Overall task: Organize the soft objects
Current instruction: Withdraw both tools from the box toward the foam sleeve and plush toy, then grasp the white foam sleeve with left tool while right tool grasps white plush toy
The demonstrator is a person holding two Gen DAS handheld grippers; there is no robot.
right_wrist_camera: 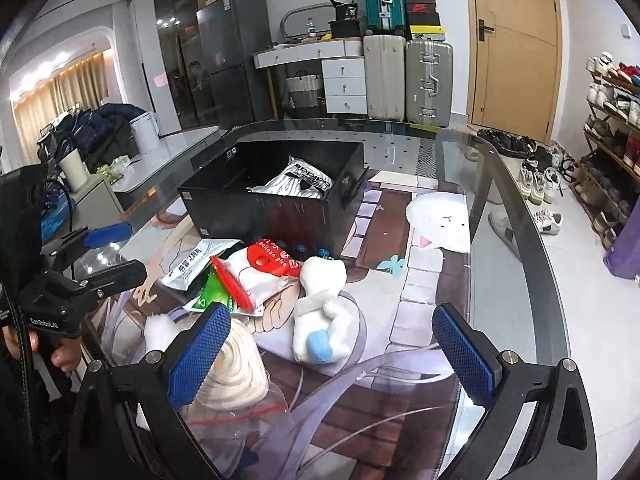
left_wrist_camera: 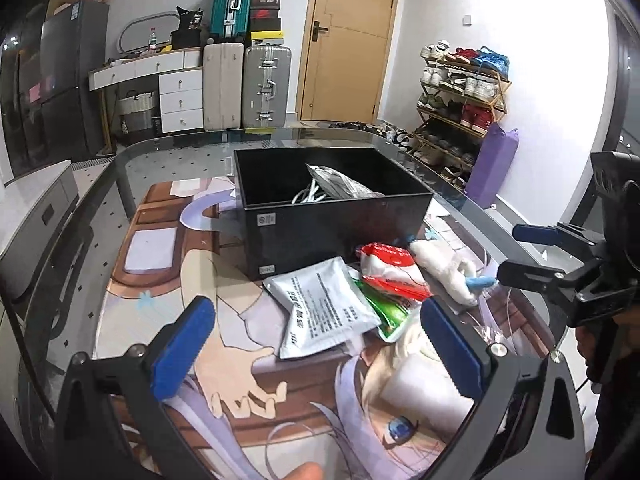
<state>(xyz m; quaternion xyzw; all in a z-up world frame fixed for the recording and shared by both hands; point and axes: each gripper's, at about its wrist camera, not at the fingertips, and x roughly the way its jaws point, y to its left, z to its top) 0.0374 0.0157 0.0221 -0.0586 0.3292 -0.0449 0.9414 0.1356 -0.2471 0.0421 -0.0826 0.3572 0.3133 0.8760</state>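
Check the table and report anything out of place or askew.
Soft items lie in a loose overlapping heap in front of the black bin: a white pouch, a red-and-white packet and a white plush toy on its side. Nothing is spilled or visibly damaged.

Probably a home's entry room: shoe rack [left_wrist_camera: 460, 108], stacked suitcases [left_wrist_camera: 246, 80], fridge [right_wrist_camera: 232, 60], wooden door [left_wrist_camera: 352, 36].

Black tool [right_wrist_camera: 332, 356] frames, blue textured pads [right_wrist_camera: 199, 356] (silver screws).

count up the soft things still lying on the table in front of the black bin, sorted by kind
Flat packets: 3 (grey printed packet, red-and-white balloon glue packet, green packet)
Plush toys: 1 (white plush toy)
Clear zip bags: 1 (clear zip bag)
Total: 5
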